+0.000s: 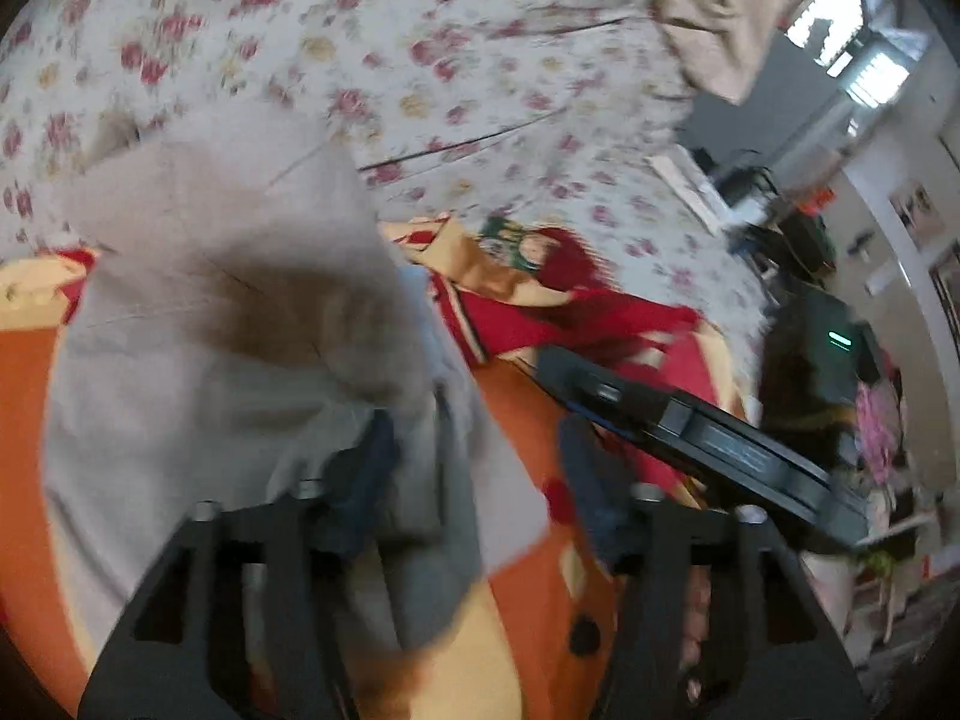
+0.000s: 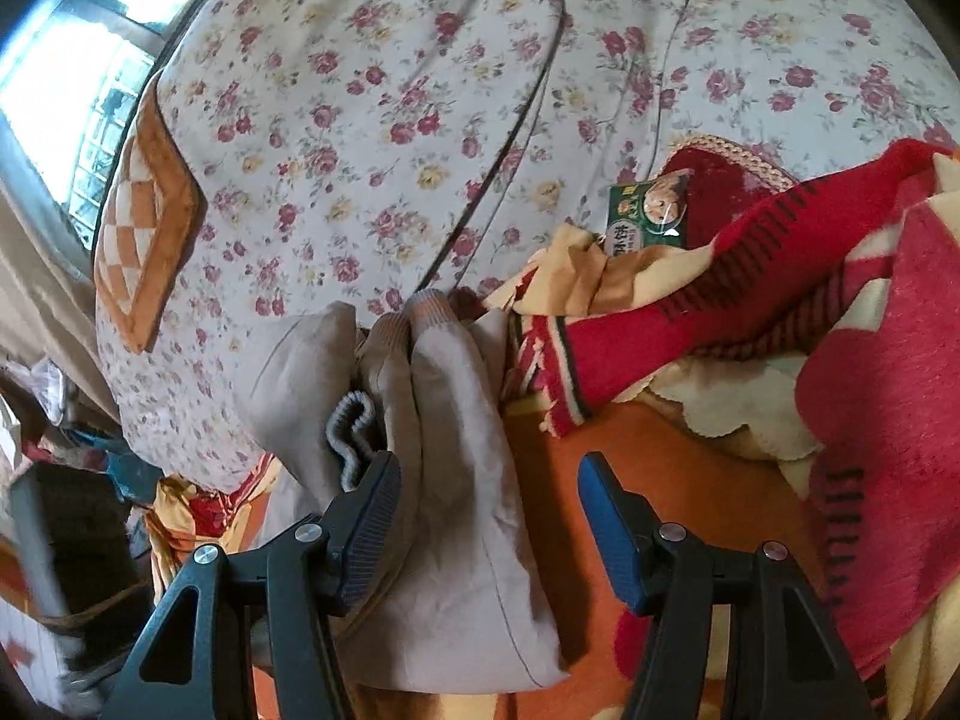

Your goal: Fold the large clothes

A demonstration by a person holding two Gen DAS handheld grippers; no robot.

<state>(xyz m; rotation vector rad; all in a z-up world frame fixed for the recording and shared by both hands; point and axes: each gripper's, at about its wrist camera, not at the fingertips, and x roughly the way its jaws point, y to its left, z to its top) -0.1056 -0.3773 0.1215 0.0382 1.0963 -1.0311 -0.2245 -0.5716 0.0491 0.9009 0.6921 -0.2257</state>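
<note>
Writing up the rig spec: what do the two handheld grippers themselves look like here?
Both match: the right gripper has black angular linkage arms with triangular cut-outs, silver round pivot bolts, and blue finger pads with fine ribbing. The left gripper shows the same black frame, silver bolts and dark blue pads, blurred. No cables or markings are visible.

The bed (image 2: pixel 420 90) was covered by a floral sheet with pink and yellow roses. On it lay an orange blanket (image 2: pixel 690 492), a crumpled red and cream blanket (image 2: pixel 870 360), a bunched beige garment (image 2: pixel 456 450), a green snack packet (image 2: pixel 645 216) and an orange checkered cushion (image 2: pixel 144 228) at its edge.
</note>
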